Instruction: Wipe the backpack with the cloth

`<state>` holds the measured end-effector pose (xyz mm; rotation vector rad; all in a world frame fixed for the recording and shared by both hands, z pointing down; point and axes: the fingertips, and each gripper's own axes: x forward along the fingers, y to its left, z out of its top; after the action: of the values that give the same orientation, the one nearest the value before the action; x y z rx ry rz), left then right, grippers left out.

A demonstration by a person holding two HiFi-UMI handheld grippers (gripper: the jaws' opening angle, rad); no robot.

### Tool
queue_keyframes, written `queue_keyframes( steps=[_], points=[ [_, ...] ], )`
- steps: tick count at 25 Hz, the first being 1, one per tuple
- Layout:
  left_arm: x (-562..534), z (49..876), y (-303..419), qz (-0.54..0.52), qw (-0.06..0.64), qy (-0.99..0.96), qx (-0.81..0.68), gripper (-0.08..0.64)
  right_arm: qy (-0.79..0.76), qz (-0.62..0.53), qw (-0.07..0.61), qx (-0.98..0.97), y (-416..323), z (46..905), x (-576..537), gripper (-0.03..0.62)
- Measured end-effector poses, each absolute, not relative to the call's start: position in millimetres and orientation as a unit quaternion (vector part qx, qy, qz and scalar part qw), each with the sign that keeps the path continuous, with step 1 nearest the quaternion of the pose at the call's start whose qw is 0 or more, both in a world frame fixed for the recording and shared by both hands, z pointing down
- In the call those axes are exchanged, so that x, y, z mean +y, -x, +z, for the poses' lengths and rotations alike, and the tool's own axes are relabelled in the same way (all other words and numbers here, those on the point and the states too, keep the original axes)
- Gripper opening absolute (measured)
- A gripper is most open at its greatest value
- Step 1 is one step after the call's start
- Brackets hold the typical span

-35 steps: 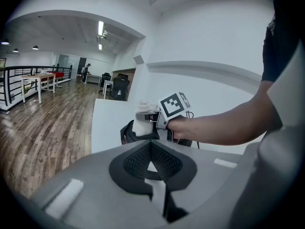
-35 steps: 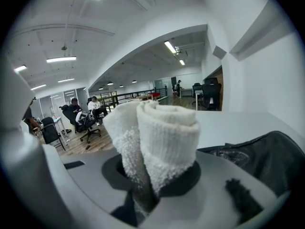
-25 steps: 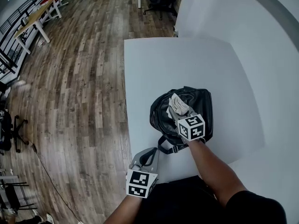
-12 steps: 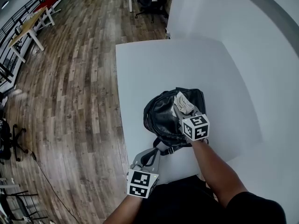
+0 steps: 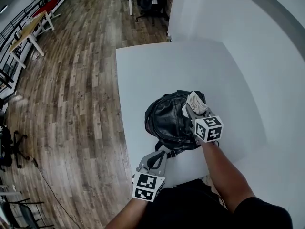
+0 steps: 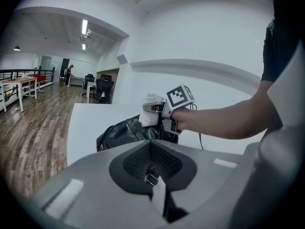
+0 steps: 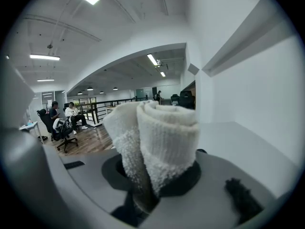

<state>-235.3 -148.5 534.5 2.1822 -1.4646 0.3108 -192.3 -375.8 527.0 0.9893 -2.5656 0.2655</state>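
Plainly, the black backpack (image 5: 169, 120) lay on the white table (image 5: 157, 66), toward the table's near edge (the one closest to the person). The right tool (image 5: 192, 110) was over the backpack's right side, its jaws pinching a folded white cloth (image 5: 197, 102). In the right gripper view the cloth was bunched thick between the jaws and stood up past their tips. From the head view the cloth sat at the backpack's upper right edge, but whether it pressed on the surface or was just above it could not be told.

The left tool (image 5: 153, 158) was at the table's near edge, just beside the backpack's lower end. Its jaws were drawn together on a dark strap (image 5: 167, 152) that ran from the backpack, and the left gripper view showed a small metal fitting at the seam between them. The two tools were well apart, with the backpack between them. A wood floor (image 5: 71, 104) spread out to the left of the table.
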Motion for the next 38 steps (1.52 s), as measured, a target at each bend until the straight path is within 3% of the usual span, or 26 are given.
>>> queue_keyframes(
  steps=[38],
  points=[
    [-140.7,521.1,196.9,0.112,0.224,-0.825,-0.507,0.006,-0.453,0.076,0.133,-0.878,82.4,472.6,-385.2,0.086]
  ],
)
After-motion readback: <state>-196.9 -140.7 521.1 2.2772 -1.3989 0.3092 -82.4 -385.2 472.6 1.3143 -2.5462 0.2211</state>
